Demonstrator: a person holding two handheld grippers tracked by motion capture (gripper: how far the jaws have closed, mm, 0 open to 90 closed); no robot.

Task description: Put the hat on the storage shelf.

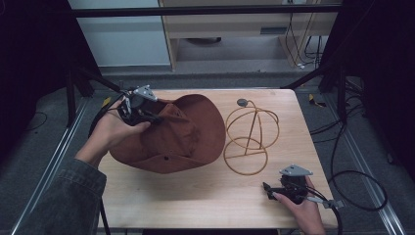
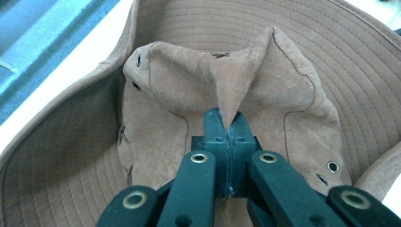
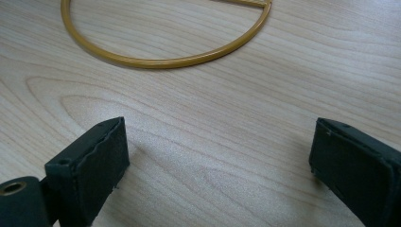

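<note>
The left gripper [image 1: 151, 116], its jaws pressed together on a small fold of crown fabric, holds a floppy, wide-brimmed hat of rust-brown suede [image 1: 188, 134] at the left-centre of the pale wooden table [image 1: 195, 196], just left of a gold wire hat stand [image 1: 249, 134] built of a flat base ring, an upright stem and a dome of hoops. In the left gripper view the pinch takes in only a narrow peak of cloth [image 2: 230, 101]; the fold could plausibly slip free under the hat's own weight, and the limp brim may sag and catch the hoops or tip the light stand. The right gripper [image 1: 270, 192] rests low near the table's right front edge, jaws spread with nothing between them, so the stand is unsteadied. Count: one hat, one stand, two grippers, one table.
</note>
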